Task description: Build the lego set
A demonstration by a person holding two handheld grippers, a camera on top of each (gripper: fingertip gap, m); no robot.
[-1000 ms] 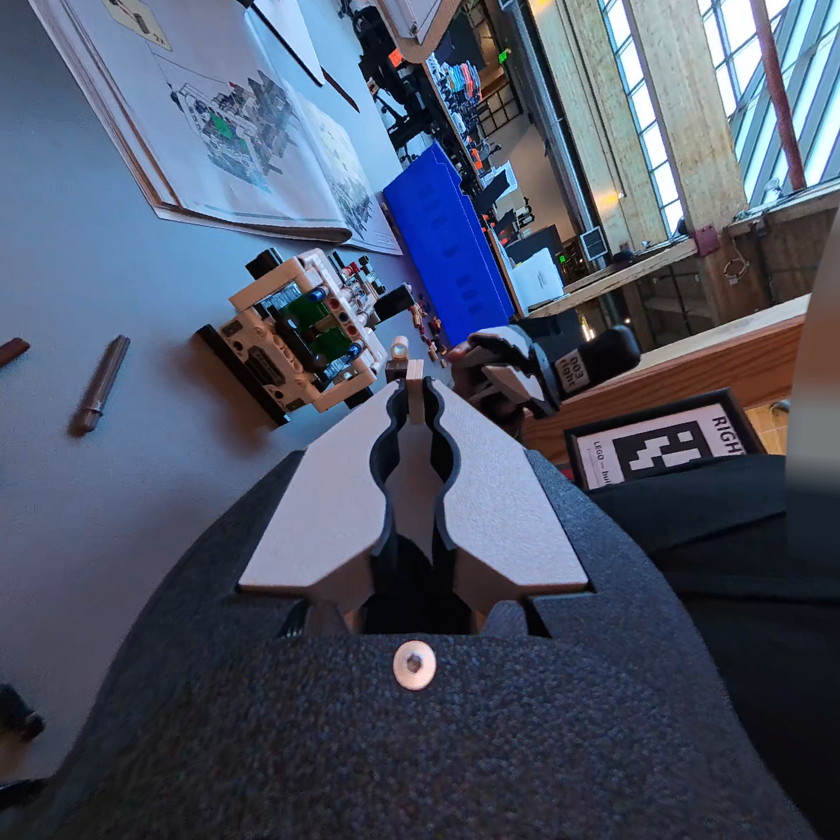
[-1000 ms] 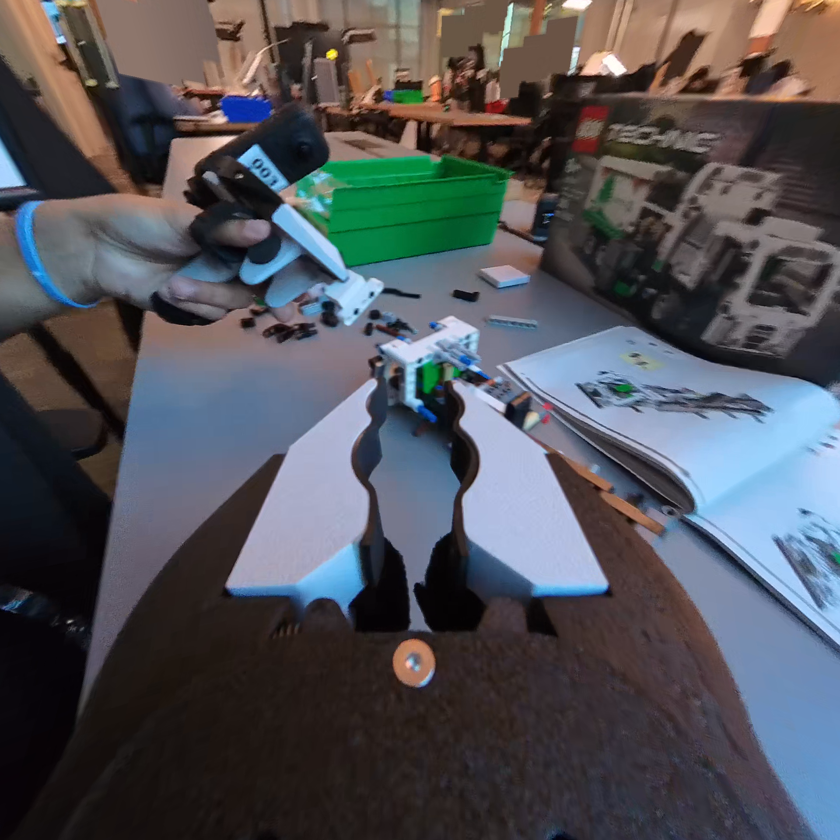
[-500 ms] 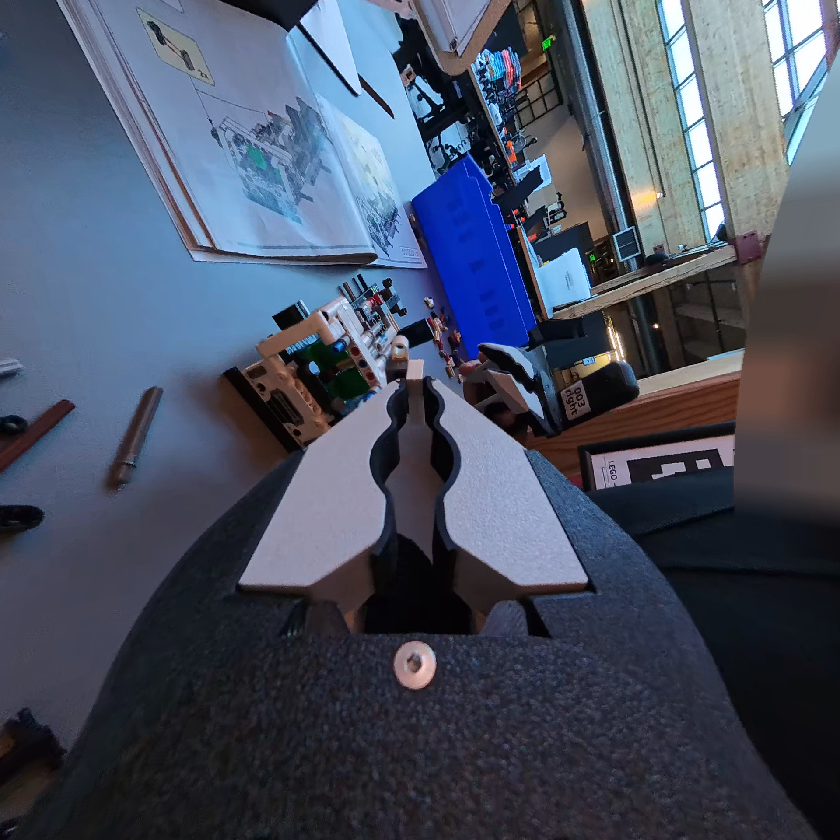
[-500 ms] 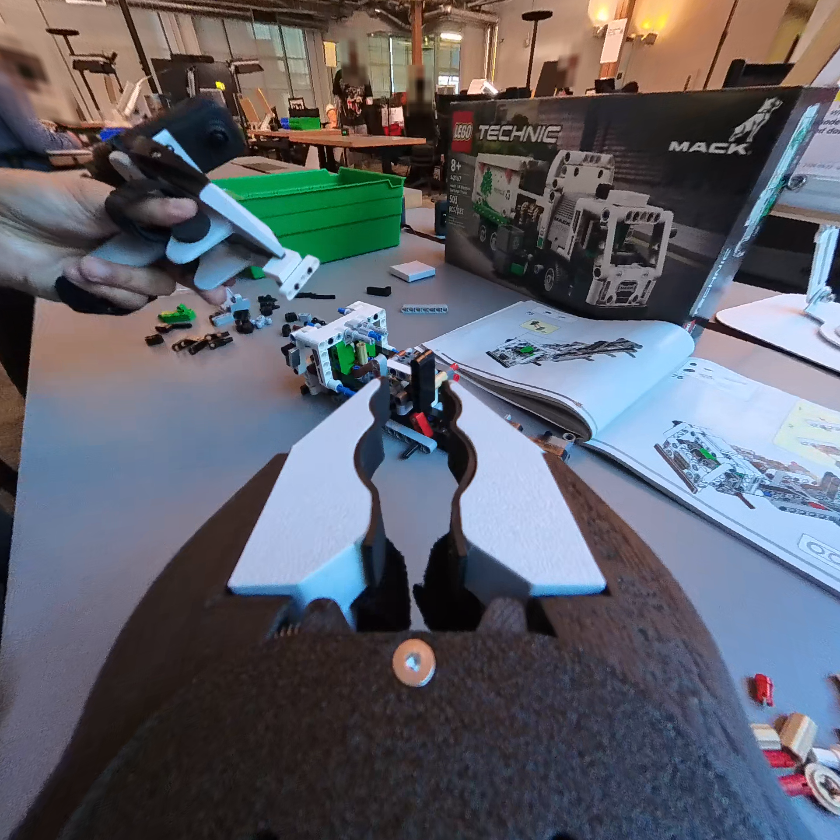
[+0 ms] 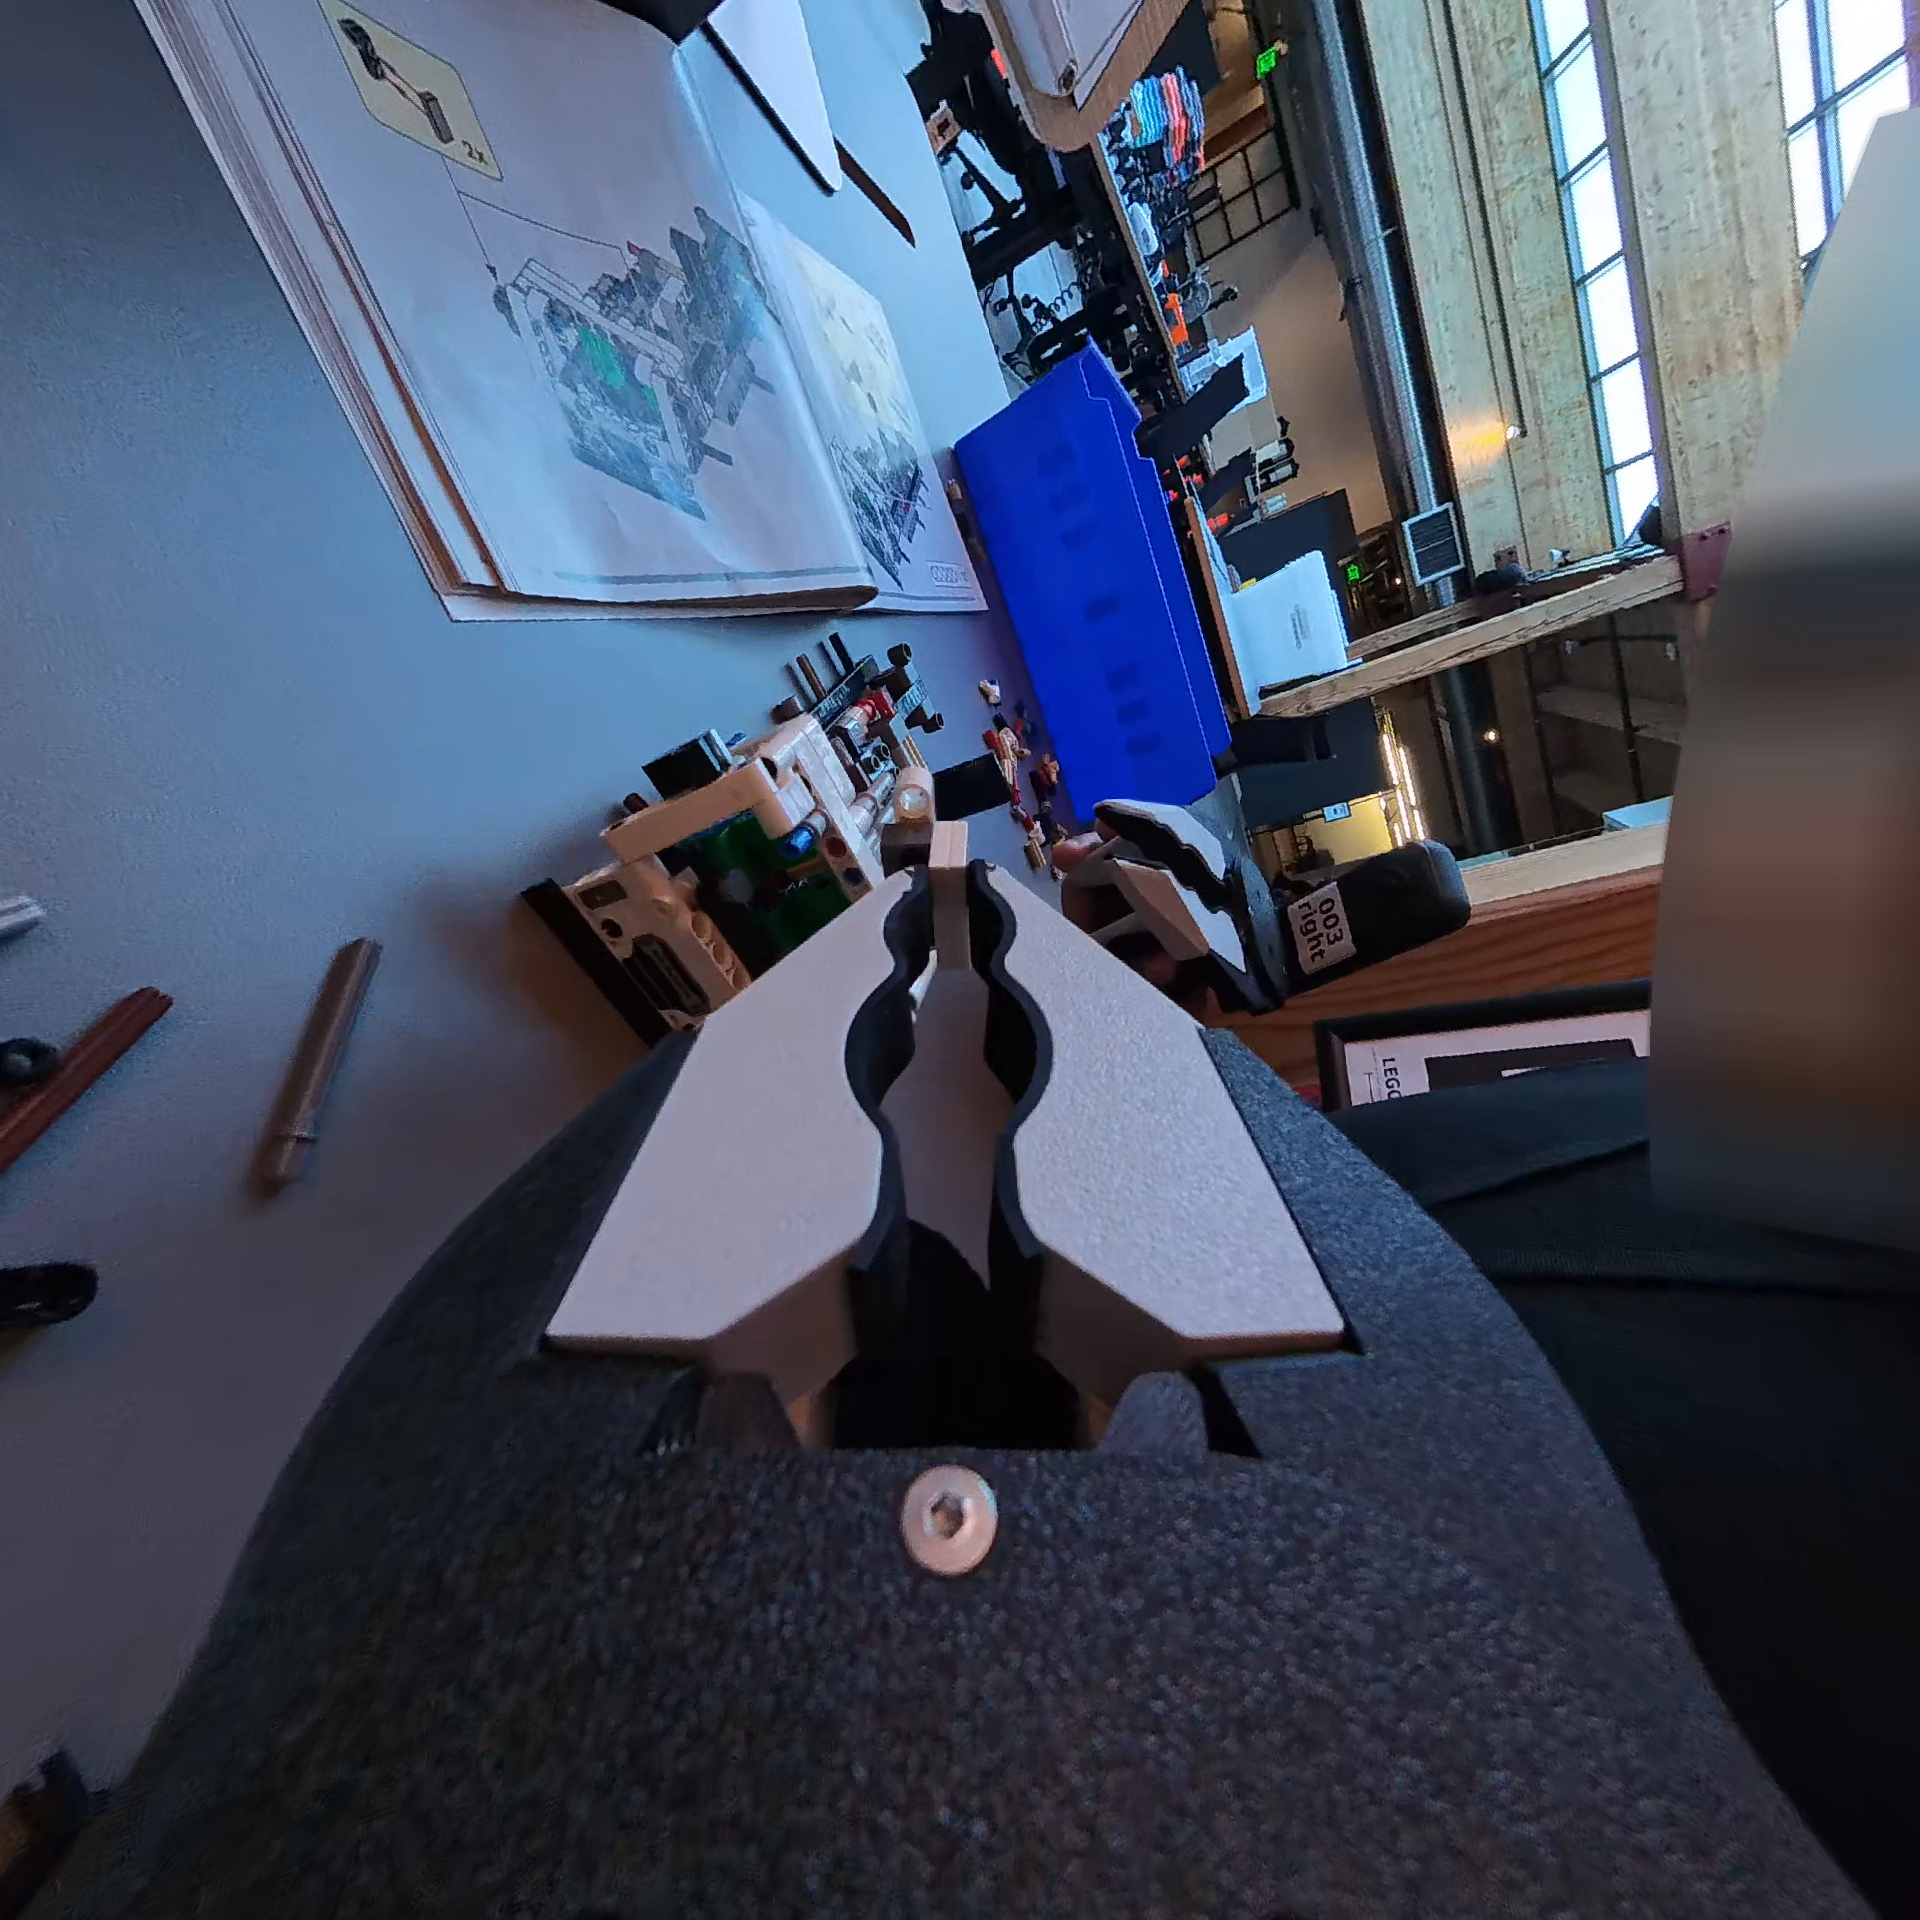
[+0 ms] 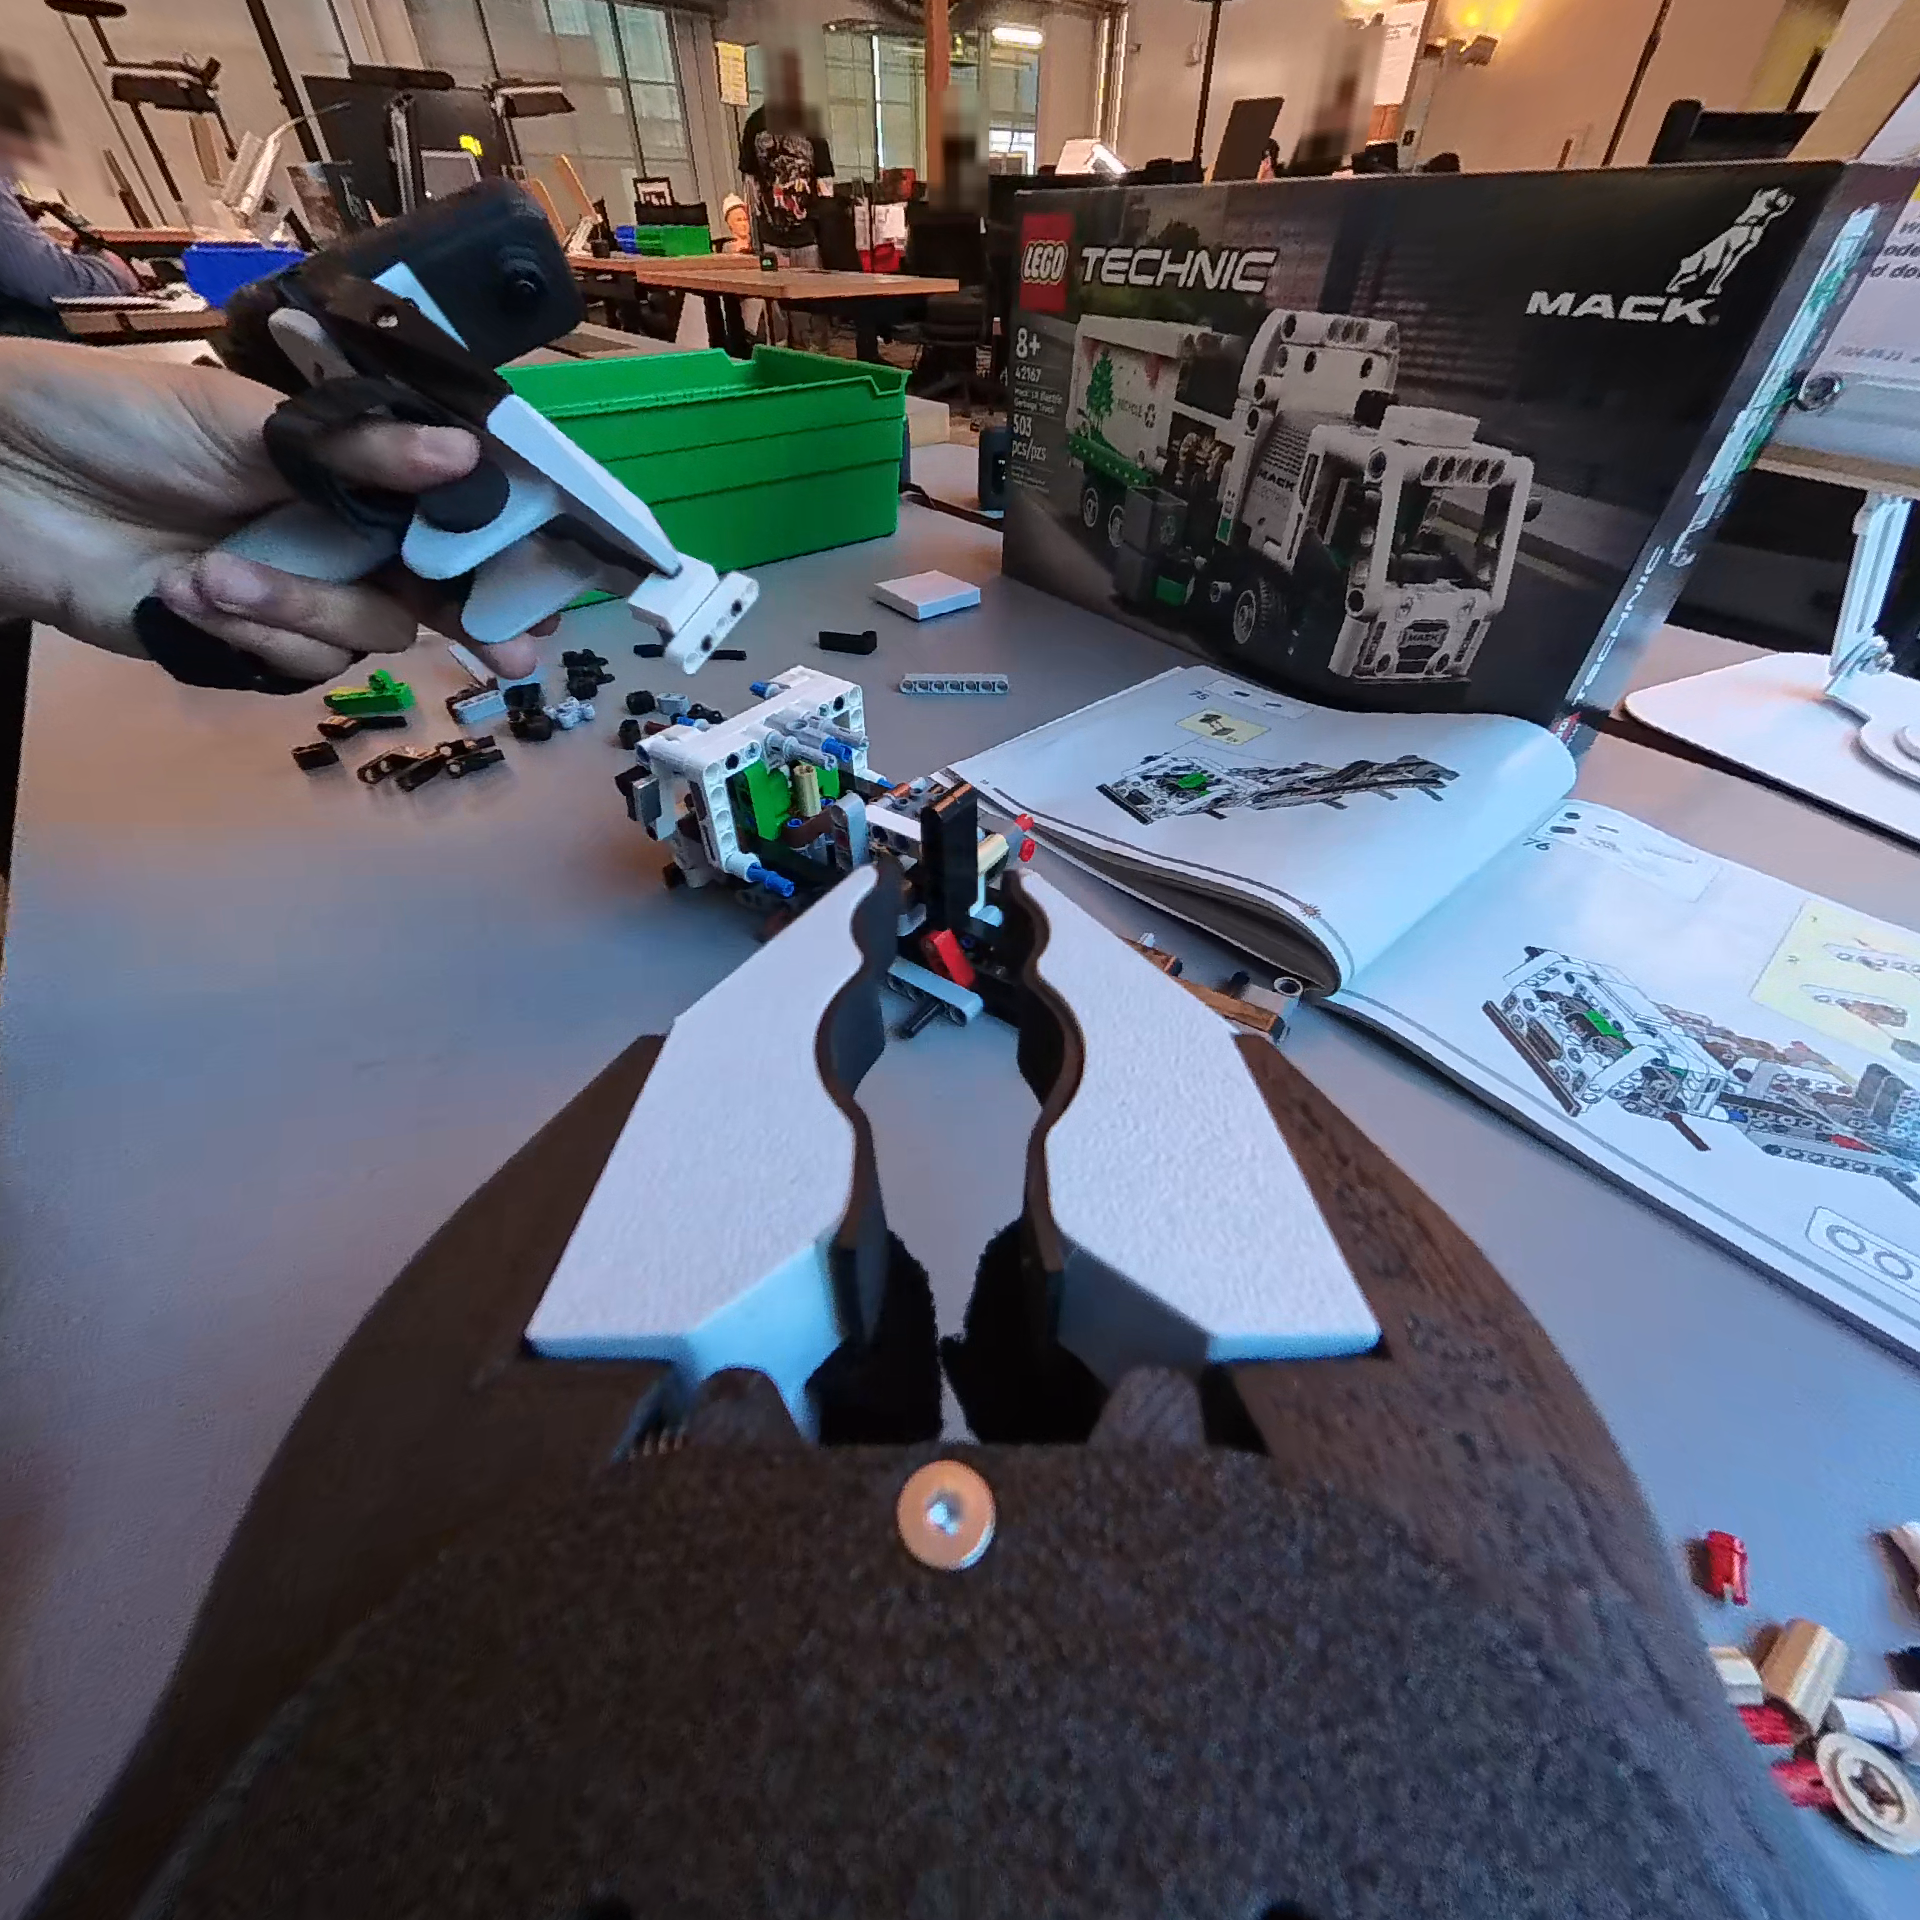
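Step in hand, as I judge it: bringing a new part to the half-built model. The left gripper [image 6: 694, 615], held in a hand [image 6: 156, 509] above the far-left of the desk [image 6: 260, 987], has its jaws clamped on a small white beam [image 6: 698, 621] with pin holes; in the left wrist view the same piece shows as a pale sliver pinched at the tips [image 5: 948, 883]. The right gripper [image 6: 948, 914] has its jaws apart and holds nothing, its tips close on either side of the near end of the model, where a black upright piece [image 6: 951, 852] stands. Whether they touch it I cannot tell. The lego model [image 6: 774, 795], white frame with a green core, sits mid-desk, just left of the open instruction booklet [image 6: 1351, 821]; loose black and green parts [image 6: 416, 743] lie scattered beyond it to the left, a green bin [image 6: 748, 457] and the set's box [image 6: 1351, 436] farther back. Next move likely calls for the right jaws to close and steady the model while the left lowers the beam, pin holes lined up, then presses squarely. A skewed press could shift the unbraced model.
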